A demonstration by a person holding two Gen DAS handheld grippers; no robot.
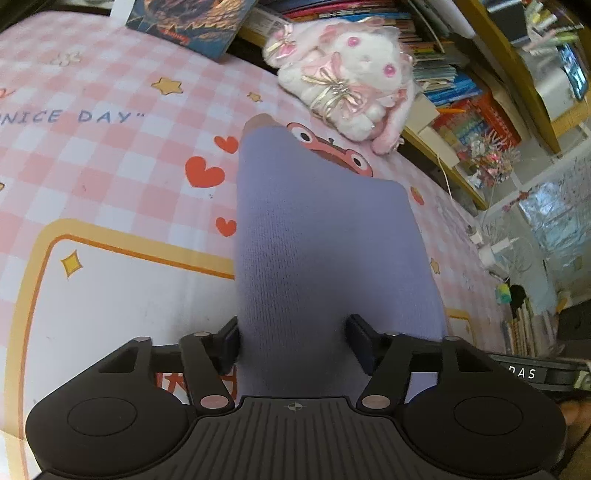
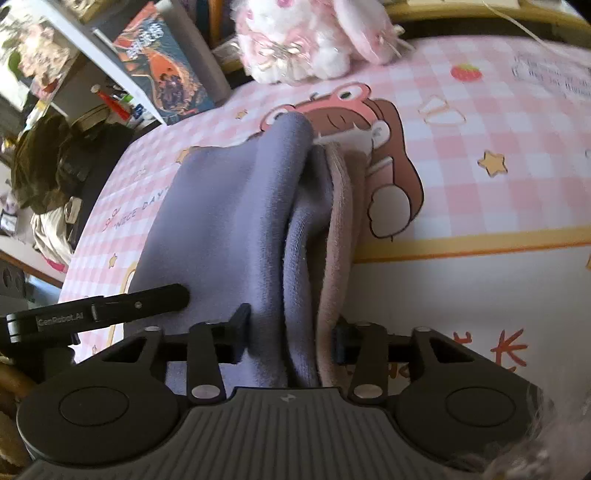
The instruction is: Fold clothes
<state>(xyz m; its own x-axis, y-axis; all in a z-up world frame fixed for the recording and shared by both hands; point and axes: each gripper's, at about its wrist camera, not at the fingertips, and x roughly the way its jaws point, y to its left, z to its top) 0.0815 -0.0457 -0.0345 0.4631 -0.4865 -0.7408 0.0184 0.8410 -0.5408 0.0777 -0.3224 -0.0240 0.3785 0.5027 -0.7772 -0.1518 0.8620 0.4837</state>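
A lavender knit garment (image 1: 317, 229) with a beige-pink lining (image 2: 340, 229) is bunched in thick folds above the pink checked sheet (image 1: 110, 177). In the left wrist view the cloth runs forward from between the fingers of my left gripper (image 1: 293, 343), which is shut on it. My right gripper (image 2: 291, 332) is shut on the stacked lavender and beige layers. The left gripper's body (image 2: 140, 304) shows beside the cloth in the right wrist view. The right gripper's edge (image 1: 532, 373) shows at the lower right of the left view.
A white and pink plush toy (image 1: 351, 77) sits at the far edge of the sheet, beside a leaning dark picture book (image 1: 192, 22). Crowded bookshelves (image 1: 461, 110) stand behind. A dark bag and clutter (image 2: 44, 158) lie off the sheet's left side.
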